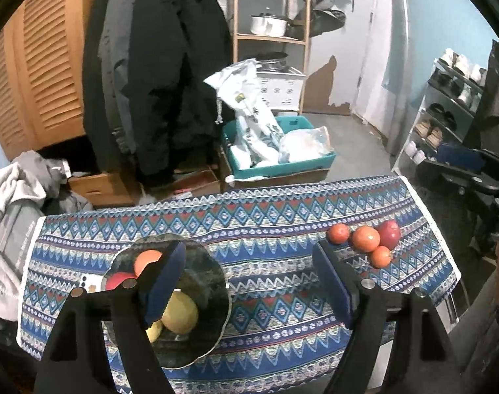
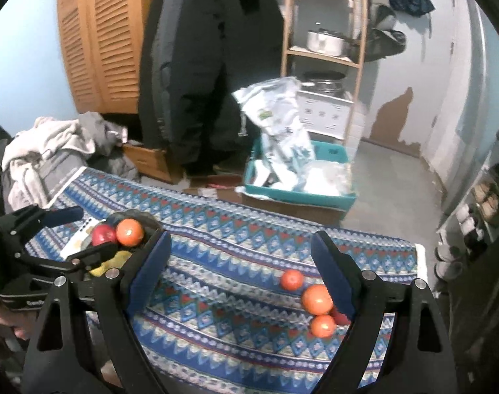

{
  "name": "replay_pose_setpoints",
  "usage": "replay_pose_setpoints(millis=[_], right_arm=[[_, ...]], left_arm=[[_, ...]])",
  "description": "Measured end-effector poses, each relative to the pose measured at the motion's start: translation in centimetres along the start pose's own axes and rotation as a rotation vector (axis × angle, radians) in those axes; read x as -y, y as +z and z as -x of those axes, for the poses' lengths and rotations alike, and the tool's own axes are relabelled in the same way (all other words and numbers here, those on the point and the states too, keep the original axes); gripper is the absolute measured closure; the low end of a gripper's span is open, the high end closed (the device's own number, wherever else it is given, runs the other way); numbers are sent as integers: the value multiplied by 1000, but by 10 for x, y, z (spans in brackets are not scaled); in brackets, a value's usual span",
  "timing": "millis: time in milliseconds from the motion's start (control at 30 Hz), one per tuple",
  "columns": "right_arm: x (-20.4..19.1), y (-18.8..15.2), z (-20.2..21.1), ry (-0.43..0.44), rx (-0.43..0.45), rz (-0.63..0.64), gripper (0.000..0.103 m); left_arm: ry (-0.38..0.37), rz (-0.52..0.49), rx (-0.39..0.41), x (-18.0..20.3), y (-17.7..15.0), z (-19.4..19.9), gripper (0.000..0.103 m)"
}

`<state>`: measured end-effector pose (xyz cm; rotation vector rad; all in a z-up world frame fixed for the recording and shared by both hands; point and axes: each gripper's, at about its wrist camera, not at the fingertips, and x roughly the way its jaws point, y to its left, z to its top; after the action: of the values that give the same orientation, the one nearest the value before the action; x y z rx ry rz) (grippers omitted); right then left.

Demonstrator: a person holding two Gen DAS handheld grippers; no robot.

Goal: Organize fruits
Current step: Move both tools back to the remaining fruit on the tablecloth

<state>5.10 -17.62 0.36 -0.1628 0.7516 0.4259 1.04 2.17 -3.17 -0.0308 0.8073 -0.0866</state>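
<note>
Right tool [image 2: 239, 262] spread wide, empty, above bench [image 2: 236, 295]; left tool [image 1: 249, 272] likewise. Next: centre jaws over nearest orange [image 2: 317, 299], close gently, carry to bowl [image 2: 141, 220].

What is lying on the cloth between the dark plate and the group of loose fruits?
Only bare patterned cloth lies between the plate and the loose fruits; both wrist views show it.

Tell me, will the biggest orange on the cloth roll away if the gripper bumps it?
Probably a little. The orange is round and looks smooth, so a nudge could roll it. Its neighbours, the apple and a smaller orange, sit against it and may block it.
</note>
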Motion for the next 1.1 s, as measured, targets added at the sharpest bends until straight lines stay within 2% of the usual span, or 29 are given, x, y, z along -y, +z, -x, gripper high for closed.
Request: replay_pose_setpoints(millis=[300,733,1100], right_arm=[[50,-19,3,-77,-24,-61,17],[121,-53,-1,-159,-93,-179,17],[154,-77,-25,-192,-182,-232,17]], left_arm=[[-27,-45,-19,30,7,-14,22],[-62,-99,-96,73,13,-55,22],[-61,-149,-147,102,11,-86,22]])
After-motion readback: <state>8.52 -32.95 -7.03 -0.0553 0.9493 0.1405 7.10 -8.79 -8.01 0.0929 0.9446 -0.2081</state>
